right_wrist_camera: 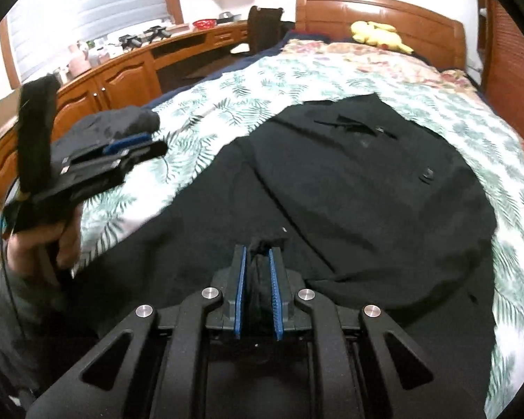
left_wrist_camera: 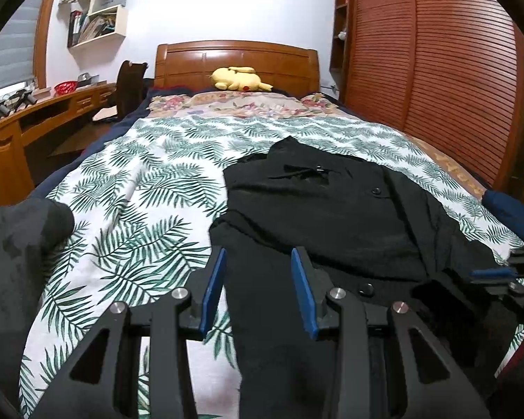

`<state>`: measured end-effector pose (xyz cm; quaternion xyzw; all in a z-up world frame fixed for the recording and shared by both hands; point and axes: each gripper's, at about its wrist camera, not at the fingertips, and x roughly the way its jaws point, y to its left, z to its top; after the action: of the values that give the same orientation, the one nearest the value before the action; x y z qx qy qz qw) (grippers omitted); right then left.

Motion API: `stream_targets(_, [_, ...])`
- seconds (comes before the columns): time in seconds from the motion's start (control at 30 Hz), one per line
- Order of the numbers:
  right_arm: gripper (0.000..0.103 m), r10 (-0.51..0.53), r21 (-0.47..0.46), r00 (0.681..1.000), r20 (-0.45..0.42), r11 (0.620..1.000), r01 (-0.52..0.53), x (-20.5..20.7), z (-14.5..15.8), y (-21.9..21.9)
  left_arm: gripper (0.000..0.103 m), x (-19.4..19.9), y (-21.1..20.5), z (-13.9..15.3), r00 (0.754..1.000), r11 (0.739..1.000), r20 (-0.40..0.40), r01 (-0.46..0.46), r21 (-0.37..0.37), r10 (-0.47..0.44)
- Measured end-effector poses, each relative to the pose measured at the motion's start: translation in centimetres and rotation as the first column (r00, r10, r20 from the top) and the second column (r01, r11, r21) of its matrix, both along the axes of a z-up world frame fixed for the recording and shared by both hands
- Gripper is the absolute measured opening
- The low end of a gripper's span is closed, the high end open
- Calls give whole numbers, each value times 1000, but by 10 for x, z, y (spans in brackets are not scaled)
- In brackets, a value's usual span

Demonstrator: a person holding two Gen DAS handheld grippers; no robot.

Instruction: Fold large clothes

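A large black buttoned garment [left_wrist_camera: 332,209] lies spread on the leaf-print bed cover [left_wrist_camera: 139,202]; it also shows in the right wrist view [right_wrist_camera: 349,181]. My left gripper [left_wrist_camera: 258,258] is open and empty, hovering above the garment's near left edge; it also shows in the right wrist view [right_wrist_camera: 146,145], held up at the left. My right gripper [right_wrist_camera: 258,255] is shut on a bunched fold of the black garment at its near edge. In the left wrist view the right gripper [left_wrist_camera: 492,274] shows at the far right edge.
A second dark garment [left_wrist_camera: 21,230] lies at the bed's left side. A yellow plush toy [left_wrist_camera: 239,78] sits by the wooden headboard [left_wrist_camera: 237,59]. A wooden desk [left_wrist_camera: 35,115] runs along the left. A slatted wardrobe [left_wrist_camera: 436,70] stands on the right.
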<state>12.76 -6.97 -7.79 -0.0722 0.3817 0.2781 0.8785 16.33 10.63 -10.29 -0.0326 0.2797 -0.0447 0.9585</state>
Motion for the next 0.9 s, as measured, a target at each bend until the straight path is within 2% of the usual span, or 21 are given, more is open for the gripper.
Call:
stream_targets(0.27, [10, -90, 7, 995, -32, 996, 90, -38, -10, -43, 37, -3, -28, 3, 998, 998, 3, 69, 10, -69])
stream_targets(0.43, [11, -135, -36, 989, -65, 990, 133, -53, -22, -58, 37, -5, -46, 3, 994, 993, -2, 114, 13, -114])
stream_targets(0.63, [23, -209, -48, 975, -68, 977, 206, -73, -23, -83, 37, -12, -68, 0, 985, 985, -18, 171, -1, -171])
stream_targets(0.7, [33, -233, -57, 971, -50, 972, 230, -80, -21, -92, 37, -17, -77, -3, 982, 982, -25, 188, -4, -188])
stream_targets(0.9, [44, -272, -44, 962, 11, 961, 272, -93, -13, -115, 37, -40, -108, -2, 970, 971, -29, 241, -4, -241])
